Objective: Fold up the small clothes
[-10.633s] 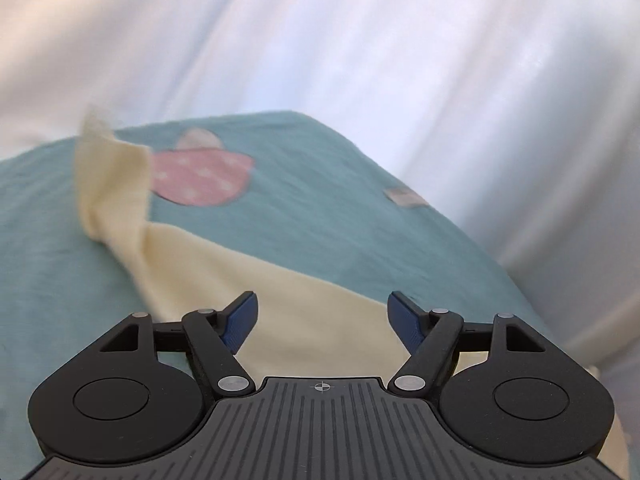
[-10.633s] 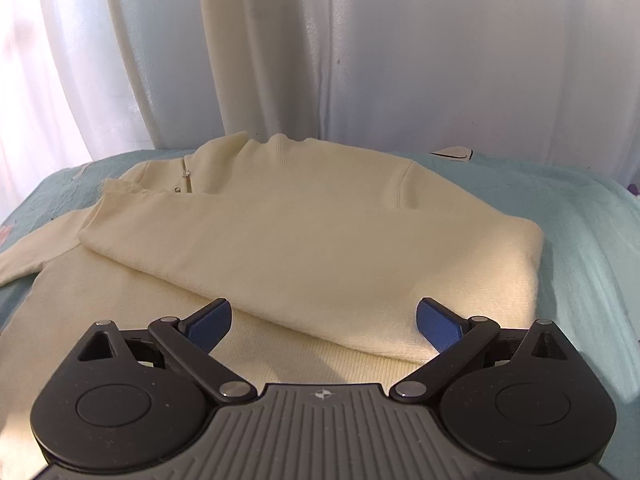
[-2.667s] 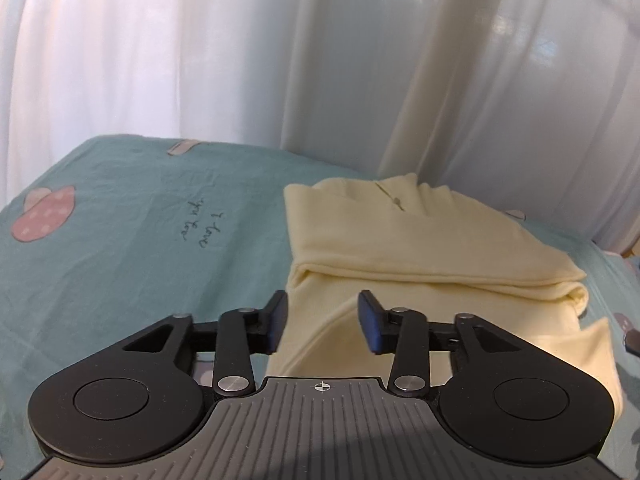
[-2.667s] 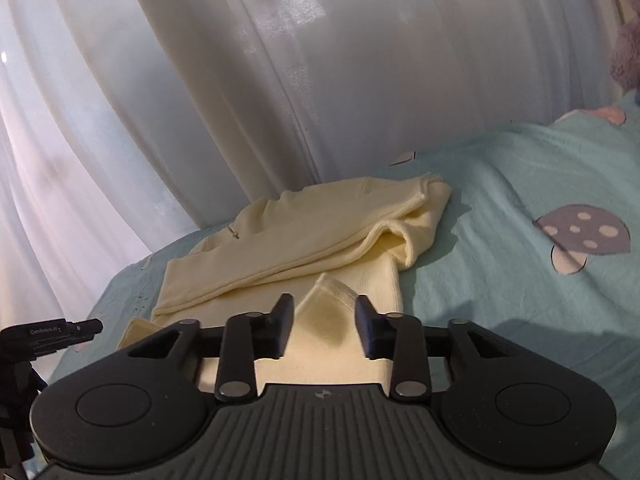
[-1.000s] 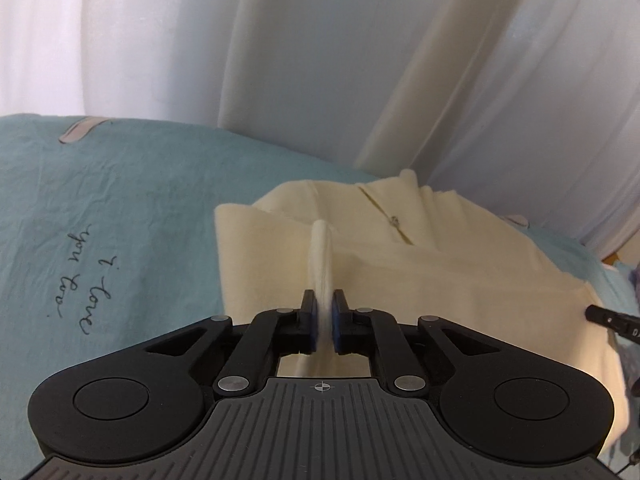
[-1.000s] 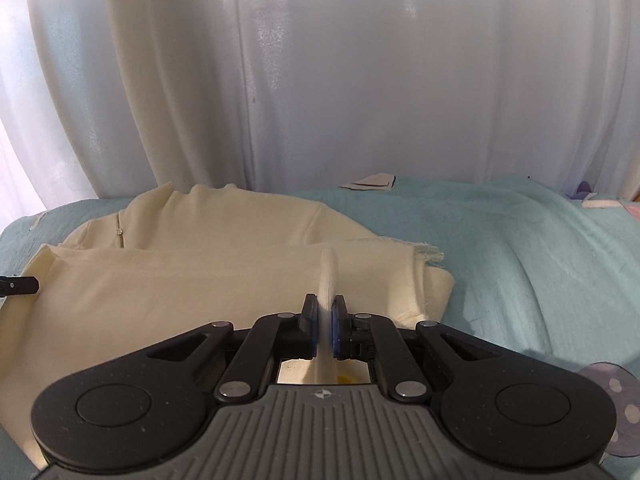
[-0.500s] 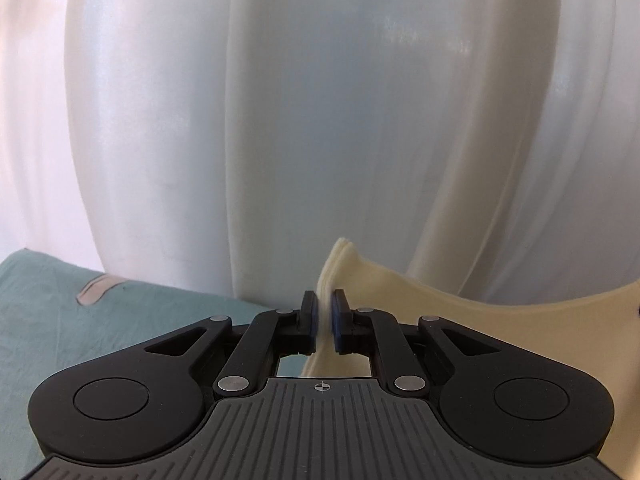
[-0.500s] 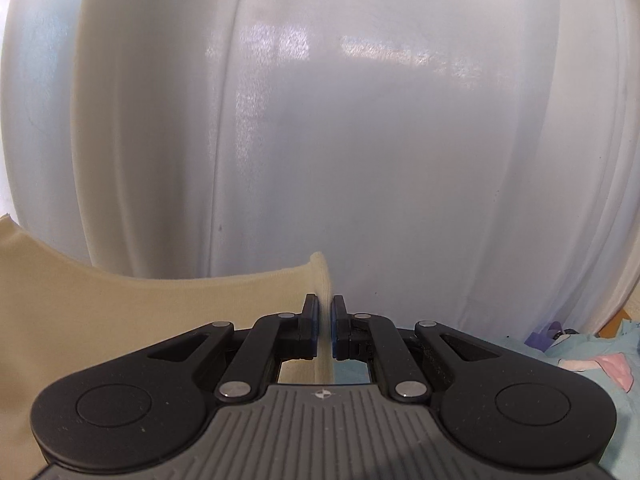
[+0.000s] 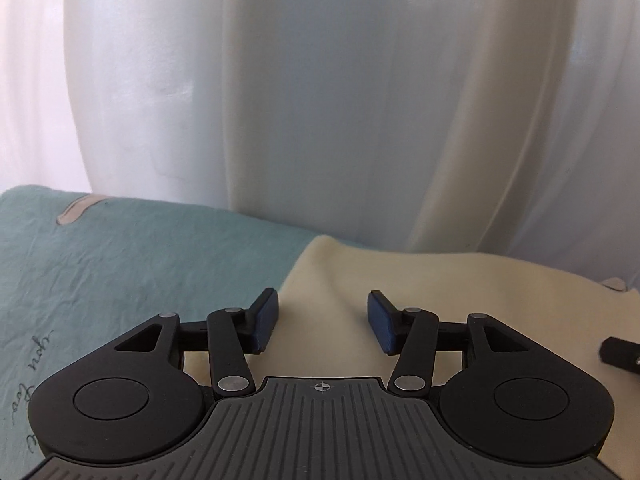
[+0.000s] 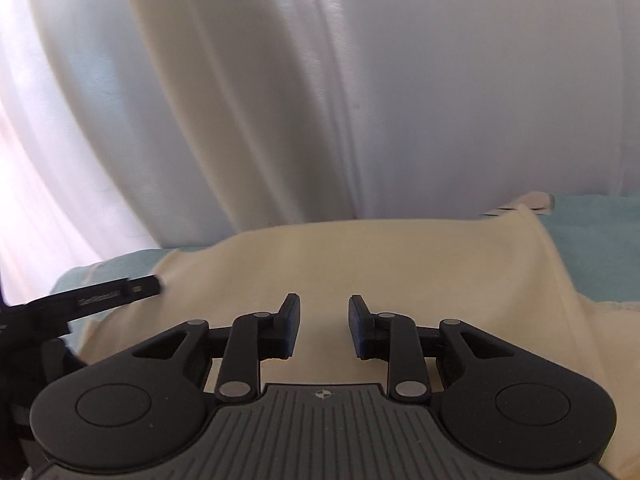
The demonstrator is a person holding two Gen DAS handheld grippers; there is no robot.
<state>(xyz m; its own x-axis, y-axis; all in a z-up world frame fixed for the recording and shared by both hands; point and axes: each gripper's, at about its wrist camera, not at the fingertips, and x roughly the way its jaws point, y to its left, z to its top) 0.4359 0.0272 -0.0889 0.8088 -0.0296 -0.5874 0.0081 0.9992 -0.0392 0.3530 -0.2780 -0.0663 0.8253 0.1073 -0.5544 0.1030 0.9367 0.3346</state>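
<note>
White curtains (image 9: 360, 100) are hanging behind a teal bedsheet (image 9: 120, 264) on which the cream garment (image 9: 440, 292) is lying folded. Left gripper (image 9: 323, 316) and right gripper (image 10: 324, 326) have just been opening, jaws spread, fabric below them, seemingly untouched. A black device (image 10: 100, 296) is showing at nine o'clock.

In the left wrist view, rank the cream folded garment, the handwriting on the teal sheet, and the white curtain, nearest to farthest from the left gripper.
1. Cream folded garment: lying right under the open left gripper, touching neither pad.
2. Dark handwriting on the teal sheet: off to the left.
3. White curtain: hanging behind the sheet, farthest.
</note>
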